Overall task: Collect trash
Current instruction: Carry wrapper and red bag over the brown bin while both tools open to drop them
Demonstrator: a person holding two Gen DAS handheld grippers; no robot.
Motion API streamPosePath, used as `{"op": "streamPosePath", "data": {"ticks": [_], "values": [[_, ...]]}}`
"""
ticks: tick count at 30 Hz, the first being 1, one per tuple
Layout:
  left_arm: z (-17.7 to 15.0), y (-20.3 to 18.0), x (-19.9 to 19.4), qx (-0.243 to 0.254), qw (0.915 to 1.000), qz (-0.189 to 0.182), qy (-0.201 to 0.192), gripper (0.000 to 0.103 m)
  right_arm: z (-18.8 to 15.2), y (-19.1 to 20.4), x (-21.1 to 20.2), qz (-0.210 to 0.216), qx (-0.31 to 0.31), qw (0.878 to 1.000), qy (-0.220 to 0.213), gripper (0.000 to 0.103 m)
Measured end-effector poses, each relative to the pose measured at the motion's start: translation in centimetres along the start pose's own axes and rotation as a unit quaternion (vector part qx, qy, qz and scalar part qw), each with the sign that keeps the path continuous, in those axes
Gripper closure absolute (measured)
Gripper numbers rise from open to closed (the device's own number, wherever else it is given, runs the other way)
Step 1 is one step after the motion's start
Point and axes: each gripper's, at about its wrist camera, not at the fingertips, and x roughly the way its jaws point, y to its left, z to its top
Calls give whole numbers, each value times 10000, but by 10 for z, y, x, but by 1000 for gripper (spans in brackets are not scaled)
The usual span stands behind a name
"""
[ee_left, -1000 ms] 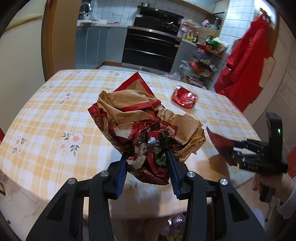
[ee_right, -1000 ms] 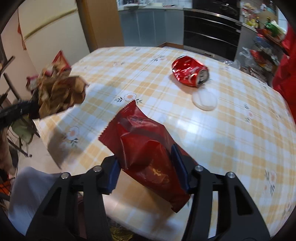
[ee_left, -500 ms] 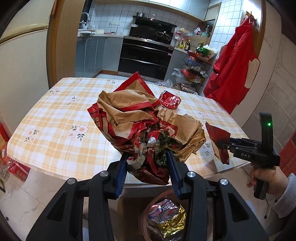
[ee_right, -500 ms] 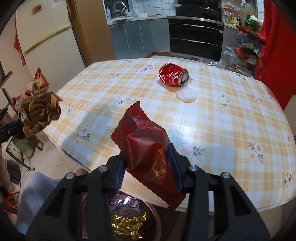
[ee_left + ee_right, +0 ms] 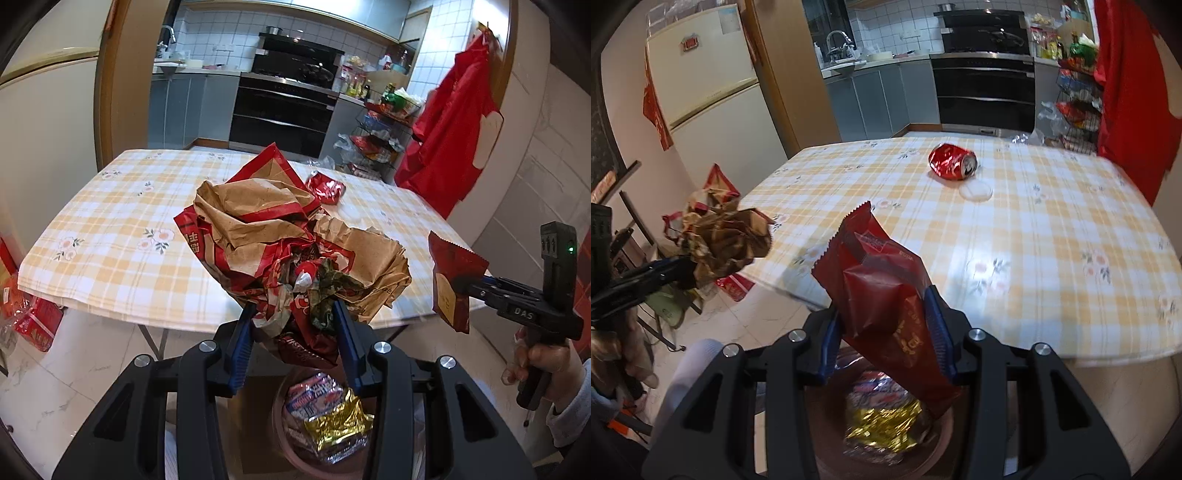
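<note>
My left gripper [image 5: 293, 325] is shut on a crumpled brown and red paper bag [image 5: 280, 236], held off the table's near edge above a round bin [image 5: 284, 435] with wrappers in it. My right gripper [image 5: 886, 325] is shut on a dark red snack wrapper [image 5: 882, 291], also above the bin [image 5: 945, 439]. The wrapper [image 5: 452, 277] and right gripper [image 5: 465, 286] show at the right of the left wrist view; the paper bag [image 5: 724, 236] shows at the left of the right wrist view. A crushed red can [image 5: 953, 161] lies on the table.
The table has a yellow checked cloth [image 5: 1052, 229]. A white lid [image 5: 977, 192] lies beside the can. A red garment [image 5: 450, 133] hangs at the right. Red bags [image 5: 33, 321] sit on the floor at the left. A fridge [image 5: 709, 85] stands beyond.
Both grippers have drawn back from the table with their loads and now hang past its near edge. The bin has come into view below them.
</note>
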Motion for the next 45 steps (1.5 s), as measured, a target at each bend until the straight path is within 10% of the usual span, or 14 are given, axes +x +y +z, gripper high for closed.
{"op": "streamPosePath", "data": {"ticks": [6, 15, 37, 45], "values": [[-14, 0, -1, 4, 9999, -18, 108, 62, -25, 8, 1, 181, 242, 9991, 290, 58], [-19, -8, -5, 117, 9999, -32, 116, 62, -18, 6, -18, -314, 253, 9991, -138, 10], [-44, -62, 22, 1001, 9881, -783, 868, 57, -19, -51, -43, -885, 933, 9907, -446, 6], [-57, -56, 40, 931, 9870, -693, 1113, 25, -24, -49, -36, -1079, 856, 9900, -305, 6]]}}
